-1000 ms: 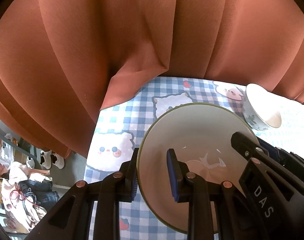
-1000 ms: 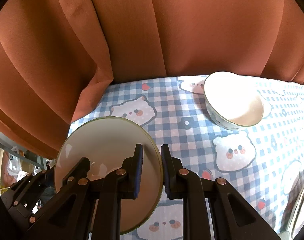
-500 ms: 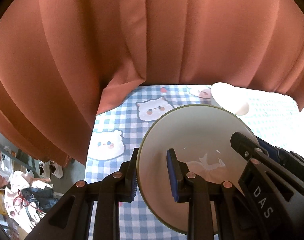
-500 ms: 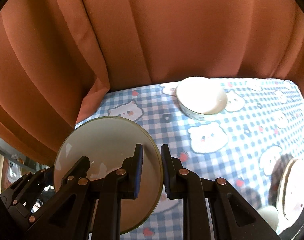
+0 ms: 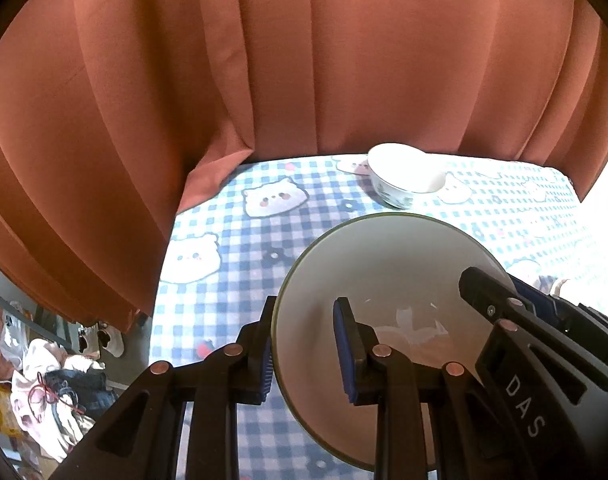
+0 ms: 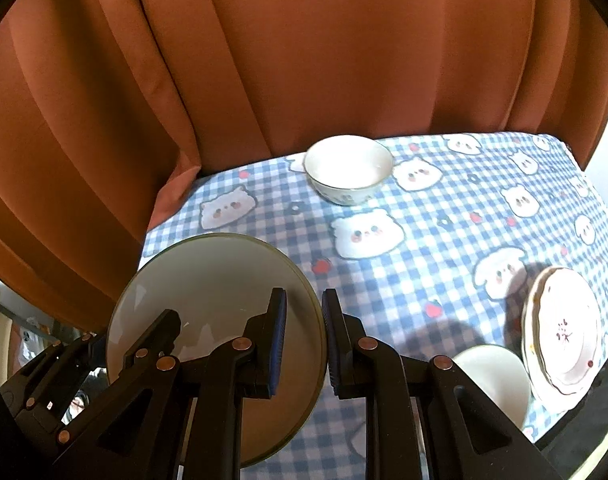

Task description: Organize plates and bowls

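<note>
Both grippers hold one cream plate with a green rim (image 5: 388, 276) above the table. My left gripper (image 5: 304, 350) is shut on its left rim. My right gripper (image 6: 304, 338) is shut on its right rim; the plate (image 6: 212, 280) shows left of centre in the right wrist view. A white bowl with a patterned side (image 6: 348, 168) stands at the far side of the table, also in the left wrist view (image 5: 404, 176). A stack of decorated plates (image 6: 564, 332) and a plain white bowl (image 6: 496, 380) sit at the near right.
The table has a blue checked cloth with bear faces (image 6: 424, 232). An orange-brown curtain (image 6: 304, 60) hangs right behind it and drapes over the far left corner. Past the table's left edge, clothes and shoes lie on the floor (image 5: 64, 368).
Both grippers have risen and pulled back with the plate. More of the table shows, the far bowl looks smaller, and the plate stack and white bowl have come into the right wrist view.
</note>
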`<state>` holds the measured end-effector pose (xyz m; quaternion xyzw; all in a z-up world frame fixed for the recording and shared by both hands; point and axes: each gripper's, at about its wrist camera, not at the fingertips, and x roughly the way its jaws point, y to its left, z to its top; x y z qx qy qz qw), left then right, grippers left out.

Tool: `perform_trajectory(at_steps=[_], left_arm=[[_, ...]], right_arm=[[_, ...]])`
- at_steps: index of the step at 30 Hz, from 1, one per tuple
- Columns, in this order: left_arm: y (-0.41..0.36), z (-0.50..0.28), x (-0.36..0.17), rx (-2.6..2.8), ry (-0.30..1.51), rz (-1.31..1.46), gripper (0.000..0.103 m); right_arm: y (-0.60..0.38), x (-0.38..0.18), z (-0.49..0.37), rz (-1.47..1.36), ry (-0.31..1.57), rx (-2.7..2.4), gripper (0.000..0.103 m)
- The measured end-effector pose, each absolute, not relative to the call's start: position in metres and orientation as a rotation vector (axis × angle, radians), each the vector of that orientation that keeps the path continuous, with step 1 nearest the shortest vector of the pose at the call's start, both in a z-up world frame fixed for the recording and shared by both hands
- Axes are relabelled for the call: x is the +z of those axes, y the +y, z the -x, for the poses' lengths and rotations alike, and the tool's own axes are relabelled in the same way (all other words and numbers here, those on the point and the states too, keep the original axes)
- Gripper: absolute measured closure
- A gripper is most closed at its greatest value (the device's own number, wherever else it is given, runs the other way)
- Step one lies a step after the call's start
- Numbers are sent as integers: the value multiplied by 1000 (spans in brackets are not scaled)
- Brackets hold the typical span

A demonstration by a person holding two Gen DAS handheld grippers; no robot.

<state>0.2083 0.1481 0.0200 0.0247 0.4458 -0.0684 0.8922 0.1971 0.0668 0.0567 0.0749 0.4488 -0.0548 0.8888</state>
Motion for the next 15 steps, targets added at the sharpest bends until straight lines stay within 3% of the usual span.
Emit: perform_trajectory(at_steps=[15], left_arm=[[74, -162, 22, -58, 941, 4, 79]], right_arm=[[-9, 62, -153, -122, 947, -33, 81]])
